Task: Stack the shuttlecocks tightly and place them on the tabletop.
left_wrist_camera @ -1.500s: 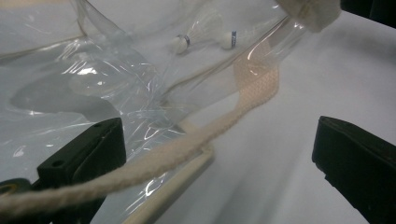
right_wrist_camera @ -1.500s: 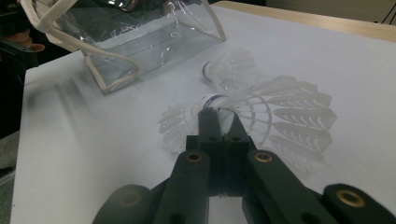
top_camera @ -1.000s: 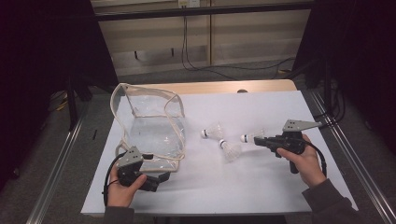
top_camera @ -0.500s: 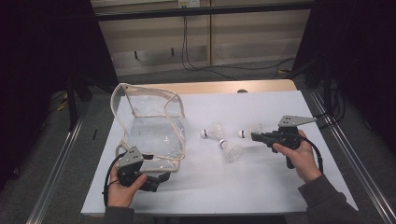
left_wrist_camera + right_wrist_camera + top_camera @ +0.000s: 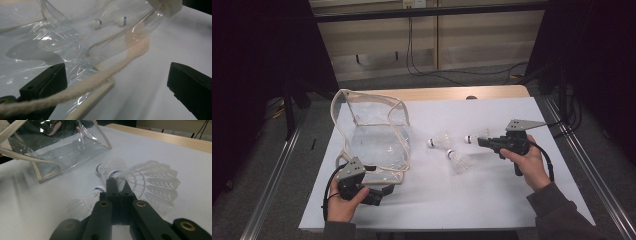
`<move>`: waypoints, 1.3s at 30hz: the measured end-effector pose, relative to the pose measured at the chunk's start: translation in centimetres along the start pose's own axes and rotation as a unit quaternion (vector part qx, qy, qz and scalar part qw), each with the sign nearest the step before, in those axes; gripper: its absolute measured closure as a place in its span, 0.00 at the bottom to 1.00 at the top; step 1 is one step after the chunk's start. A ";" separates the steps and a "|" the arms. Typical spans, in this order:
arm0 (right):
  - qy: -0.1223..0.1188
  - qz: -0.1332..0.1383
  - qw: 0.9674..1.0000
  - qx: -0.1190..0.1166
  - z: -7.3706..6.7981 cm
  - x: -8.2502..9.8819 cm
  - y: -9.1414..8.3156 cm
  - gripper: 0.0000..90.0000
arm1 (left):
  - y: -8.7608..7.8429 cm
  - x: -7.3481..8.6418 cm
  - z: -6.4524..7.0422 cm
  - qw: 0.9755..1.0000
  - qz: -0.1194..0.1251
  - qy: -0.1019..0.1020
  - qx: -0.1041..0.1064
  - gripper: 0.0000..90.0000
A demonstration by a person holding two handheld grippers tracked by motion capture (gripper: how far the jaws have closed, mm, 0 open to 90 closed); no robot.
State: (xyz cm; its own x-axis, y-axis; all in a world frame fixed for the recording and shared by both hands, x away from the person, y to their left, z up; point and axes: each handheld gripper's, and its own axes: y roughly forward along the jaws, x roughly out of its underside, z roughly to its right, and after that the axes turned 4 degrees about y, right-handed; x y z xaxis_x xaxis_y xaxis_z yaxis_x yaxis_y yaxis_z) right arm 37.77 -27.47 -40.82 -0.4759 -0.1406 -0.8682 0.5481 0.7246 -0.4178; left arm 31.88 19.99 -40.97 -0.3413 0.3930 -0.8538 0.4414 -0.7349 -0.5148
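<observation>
The right gripper [image 5: 117, 181] is clamped on a shuttlecock [image 5: 150, 182], jaws pressed together on its cork end, just above the desk [image 5: 492, 200] toward its right edge. The shuttlecock looks nearly weightless, with a stiff cork base and a thin feather skirt that would crush easily, so the cork is the sound place to pinch. Two more shuttlecocks [image 5: 452, 150] lie near the desk's middle. The left gripper [image 5: 112, 82] rests at the near left edge with its jaws apart, straddling the cord handle [image 5: 95, 81] of a clear bag [image 5: 372, 135]; the film is soft and slippery, the handle firmer.
</observation>
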 end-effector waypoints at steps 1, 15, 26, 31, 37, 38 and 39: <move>0.002 0.001 1.000 -0.001 0.0 0.0 0.0 0.99 | 0.0 0.0 0.0 1.000 0.000 0.001 0.000 0.03; 0.004 0.001 1.000 0.004 0.4 -0.3 0.6 1.00 | 0.0 0.0 0.0 1.000 0.000 0.001 -0.001 0.03; 0.000 0.000 1.000 0.004 0.5 -0.6 1.5 1.00 | 0.0 0.0 0.0 1.000 0.001 0.000 0.000 0.03; -0.003 -0.003 1.000 0.005 0.4 -0.8 1.8 1.00 | 0.0 0.0 0.0 1.000 0.001 0.001 -0.001 0.03; -0.003 -0.004 1.000 0.007 0.4 -0.8 2.2 1.00 | 0.0 0.0 0.0 1.000 0.000 0.001 0.000 0.03; -0.003 -0.005 1.000 0.007 0.5 -0.8 2.2 1.00 | 0.0 0.0 0.0 1.000 0.000 0.001 0.000 0.03; -0.004 -0.005 1.000 0.009 0.5 -0.8 2.2 1.00 | 0.0 0.0 0.0 1.000 0.000 0.001 -0.001 0.03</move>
State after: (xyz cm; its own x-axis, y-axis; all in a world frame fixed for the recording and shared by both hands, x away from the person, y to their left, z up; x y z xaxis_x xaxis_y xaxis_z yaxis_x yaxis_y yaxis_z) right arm 39.74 -26.11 -41.23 -0.4753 -0.1536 -0.8663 0.5553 0.7114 -0.4308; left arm 31.89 20.00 -41.00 -0.3398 0.3940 -0.8540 0.4426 -0.7342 -0.5148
